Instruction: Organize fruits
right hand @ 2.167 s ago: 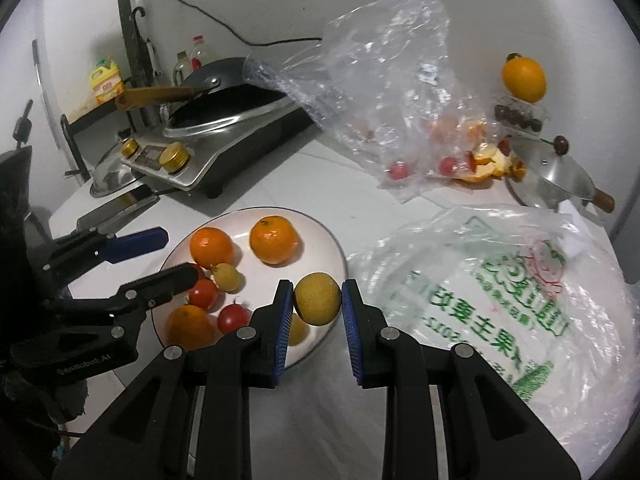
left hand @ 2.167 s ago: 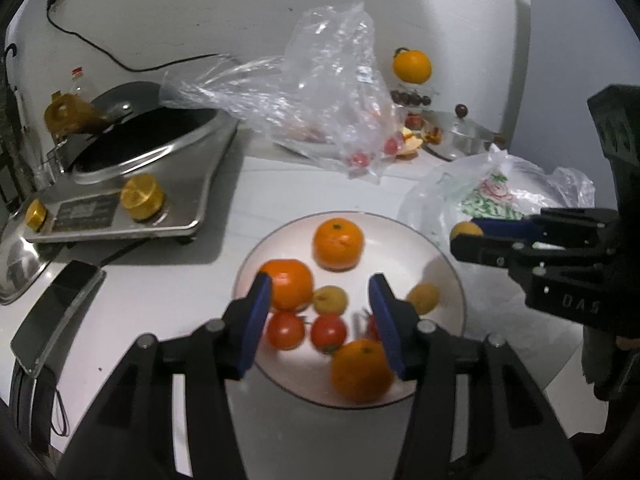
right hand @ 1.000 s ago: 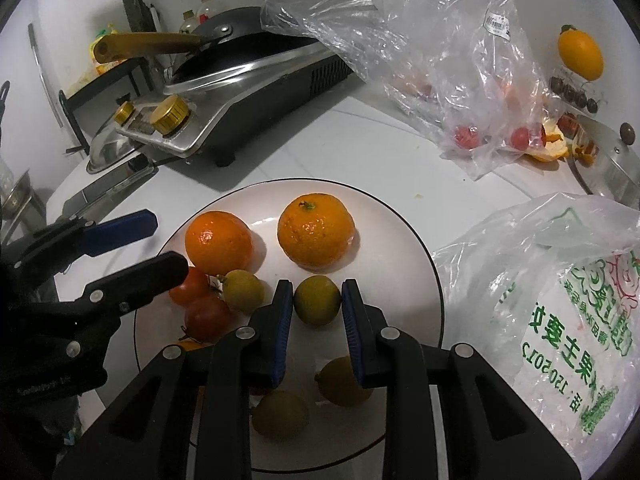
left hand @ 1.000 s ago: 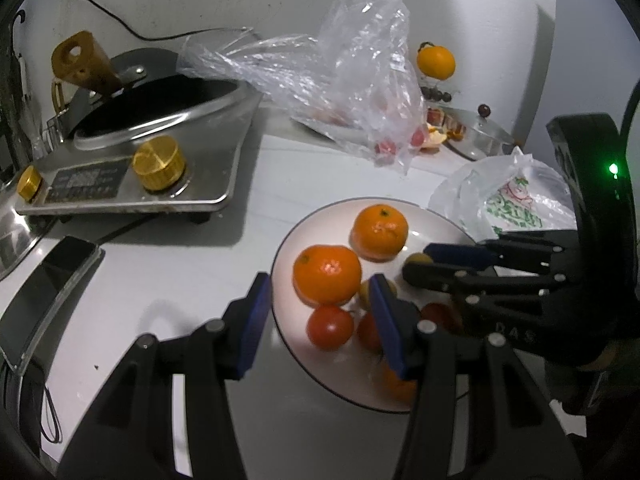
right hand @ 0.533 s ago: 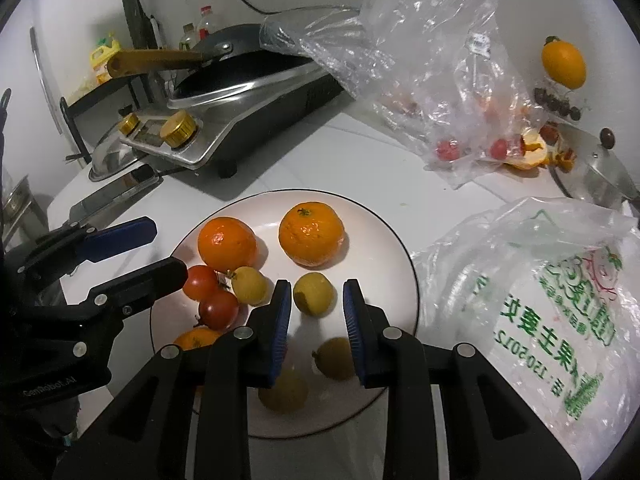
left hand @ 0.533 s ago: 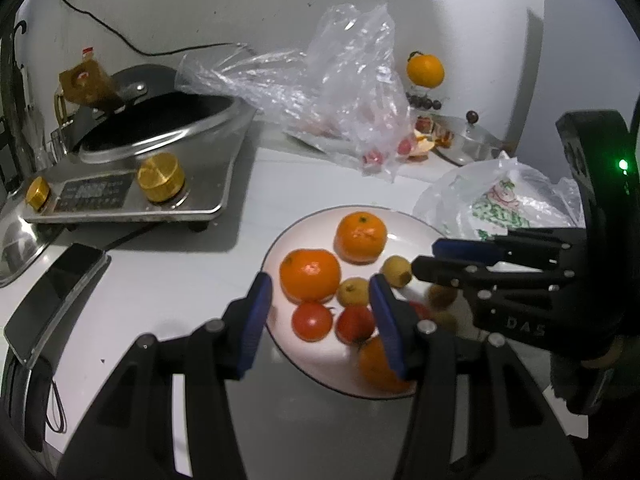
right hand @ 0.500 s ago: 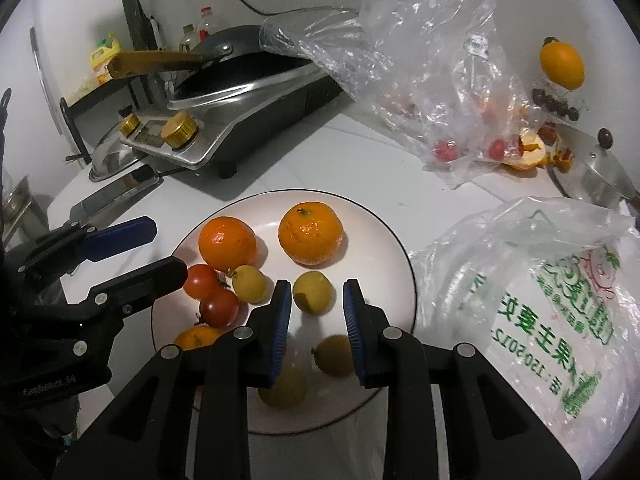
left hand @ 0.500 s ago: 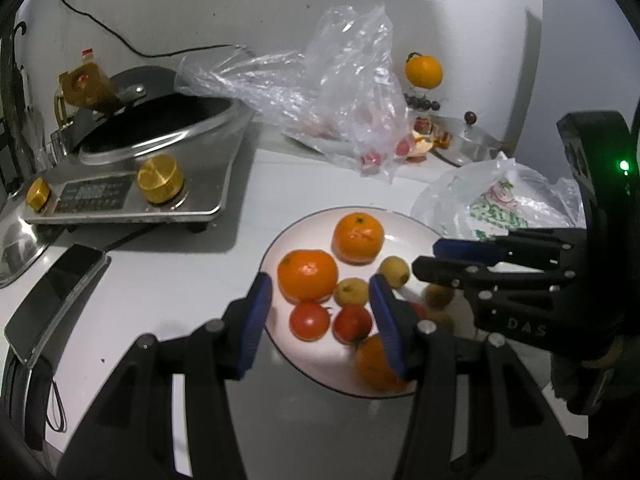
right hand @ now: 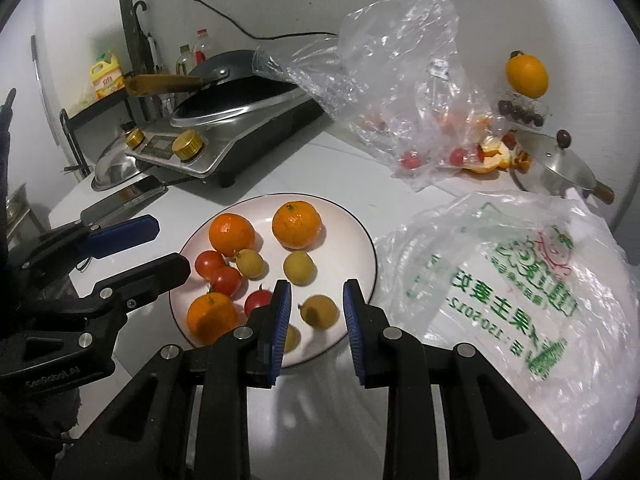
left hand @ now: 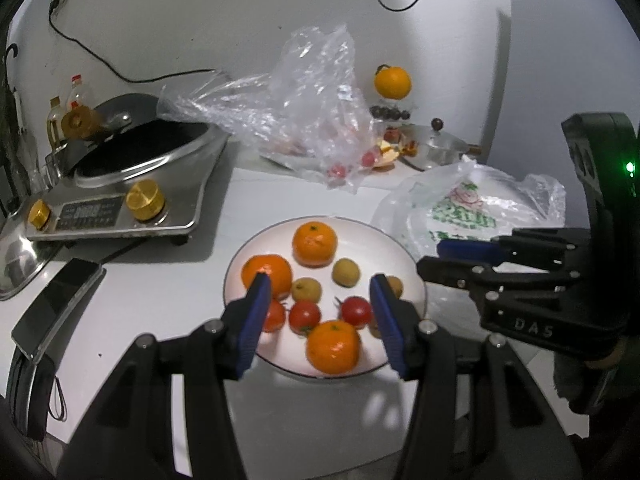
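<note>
the white plate (right hand: 362,240) sits on the white surface (right hand: 304,168) and carries all the fruit: 3 oranges, 3 red tomatoes and 4 small yellow fruits. 2.2 s ago the right hand-held gripper (right hand: 316,312) was clamped on 1 yellow fruit beside the plate's rim; that fruit (right hand: 298,267) now lies loose on the plate, just below the far orange (right hand: 297,225). the right jaws stand close together with nothing pressed between them; another yellow fruit (right hand: 319,311) is seen in the gap but lies on the plate beneath. compared with 1 s ago, the right view shows the plate smaller and lower, so this gripper has drawn back and up from the fruit.

the left hand-held gripper (left hand: 318,312) has its blue pads apart and empty above the plate's near edge, framing a tomato (left hand: 305,317) and the near orange (left hand: 333,346). its gap looks the same as in the earlier pictures, while the plate has slid back toward the middle of its view.

the printed plastic bag (right hand: 520,280) lies just right of the plate, and the clear bag (right hand: 400,80) with a few tomatoes lies behind, beside the induction cooker (right hand: 224,140); both lie where they did before.
</note>
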Tool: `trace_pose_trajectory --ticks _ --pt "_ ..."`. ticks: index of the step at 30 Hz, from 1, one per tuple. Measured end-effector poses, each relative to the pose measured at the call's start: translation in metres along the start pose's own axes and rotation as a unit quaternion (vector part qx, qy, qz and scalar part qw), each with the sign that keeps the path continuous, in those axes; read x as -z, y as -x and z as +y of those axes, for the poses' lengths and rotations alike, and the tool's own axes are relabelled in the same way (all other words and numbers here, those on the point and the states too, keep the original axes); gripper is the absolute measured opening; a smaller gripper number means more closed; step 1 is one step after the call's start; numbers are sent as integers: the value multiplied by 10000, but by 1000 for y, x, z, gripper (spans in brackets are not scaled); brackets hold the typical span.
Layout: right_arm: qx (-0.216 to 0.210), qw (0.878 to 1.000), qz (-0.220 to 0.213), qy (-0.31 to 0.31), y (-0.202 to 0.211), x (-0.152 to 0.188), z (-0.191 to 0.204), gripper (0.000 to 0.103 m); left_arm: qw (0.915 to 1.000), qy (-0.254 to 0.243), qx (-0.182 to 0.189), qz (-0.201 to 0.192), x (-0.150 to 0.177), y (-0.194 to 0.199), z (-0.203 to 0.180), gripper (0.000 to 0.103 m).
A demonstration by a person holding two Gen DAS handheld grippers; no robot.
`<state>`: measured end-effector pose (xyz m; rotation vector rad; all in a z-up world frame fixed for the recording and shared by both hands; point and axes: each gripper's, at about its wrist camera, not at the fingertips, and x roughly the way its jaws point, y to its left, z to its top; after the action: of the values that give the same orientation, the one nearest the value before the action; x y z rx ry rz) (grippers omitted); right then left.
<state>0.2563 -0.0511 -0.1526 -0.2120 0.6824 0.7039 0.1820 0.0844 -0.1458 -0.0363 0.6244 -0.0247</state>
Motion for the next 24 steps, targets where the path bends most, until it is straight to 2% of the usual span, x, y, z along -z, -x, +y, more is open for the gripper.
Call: trace_pose_trajectory --ticks 6,9,15,17,18,24 --pt "84 9999 -60 -36 17 12 -2 28 10000 -1 14 7 3 5 -12 54" --pt "137 9998 -109 -58 27 18 -6 28 9999 -42 111 -20 4 8 -20 65" --pt "282 9993 -211 -153 45 29 -16 29 9997 -120 201 -63 5 14 -38 65" --pt "325 9990 -247 -183 51 33 -20 32 9996 -145 224 -88 7 17 -44 65" --pt "344 9988 -276 -205 55 35 -21 39 9996 -151 232 -102 7 19 -48 66" --pt "432 9979 -380 -282 73 47 -27 40 9990 -297 180 -297 12 30 -64 67"
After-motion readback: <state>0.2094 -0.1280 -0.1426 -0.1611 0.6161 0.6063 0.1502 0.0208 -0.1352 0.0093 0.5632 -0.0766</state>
